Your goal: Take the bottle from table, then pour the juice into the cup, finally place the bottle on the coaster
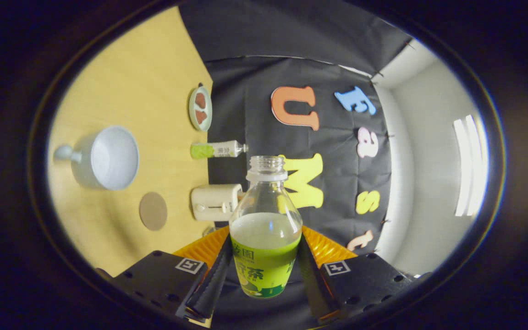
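The fingers (264, 275) are clamped on the bottle (265, 229) from both sides: clear, uncapped, green-labelled, pale juice up to its shoulder. Past the bottle lies the yellow tabletop (135, 82), carrying a white handled cup (106, 158), a round brown coaster (153, 211) near it, and a cream toaster (216, 202).

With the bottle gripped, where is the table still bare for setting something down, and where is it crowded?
The gripper is shut on the open bottle. The wooden table is bare beyond the white cup and between the coaster and the fingers. The wall edge is crowded: plate, lying bottle, toaster.
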`<state>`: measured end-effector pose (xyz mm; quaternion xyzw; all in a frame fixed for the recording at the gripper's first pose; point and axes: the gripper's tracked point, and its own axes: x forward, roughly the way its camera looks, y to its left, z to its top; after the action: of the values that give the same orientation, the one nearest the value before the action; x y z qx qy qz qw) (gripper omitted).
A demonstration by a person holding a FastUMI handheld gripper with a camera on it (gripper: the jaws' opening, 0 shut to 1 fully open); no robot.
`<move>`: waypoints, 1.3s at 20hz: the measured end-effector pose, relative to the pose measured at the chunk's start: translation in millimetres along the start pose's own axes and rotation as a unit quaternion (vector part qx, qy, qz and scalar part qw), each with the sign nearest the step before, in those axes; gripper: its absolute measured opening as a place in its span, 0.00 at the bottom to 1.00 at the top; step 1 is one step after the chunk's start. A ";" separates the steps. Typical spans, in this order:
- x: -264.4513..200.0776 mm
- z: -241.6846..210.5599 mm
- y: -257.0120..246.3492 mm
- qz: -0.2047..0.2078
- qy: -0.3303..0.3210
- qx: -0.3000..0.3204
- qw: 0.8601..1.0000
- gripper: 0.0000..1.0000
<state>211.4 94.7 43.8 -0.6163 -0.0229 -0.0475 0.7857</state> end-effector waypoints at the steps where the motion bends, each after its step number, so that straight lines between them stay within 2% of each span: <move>1: 0.4 -0.1 -2.0 0.013 0.001 0.042 0.999 0.80; 5: 7.1 3.3 -34.3 -0.008 0.000 0.170 0.985 0.80; 7: 13.6 0.2 -30.8 0.009 0.006 0.242 0.970 0.80; 11: 21.5 -5.1 -27.2 0.041 0.025 0.364 0.930 0.80; 14: 33.9 -10.8 -20.1 0.058 0.028 0.433 0.899 0.80; 16: 41.5 -14.4 -15.4 0.071 0.034 0.483 0.872 0.80; 20: 60.1 -10.9 2.9 0.121 0.043 0.547 0.827 0.80; 23: 73.8 -7.3 17.1 0.137 0.041 0.564 0.814 0.80; 26: 85.8 0.3 37.4 0.152 0.041 0.589 0.793 0.80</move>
<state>300.5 99.8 15.8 -0.0279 0.0795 0.0697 0.9940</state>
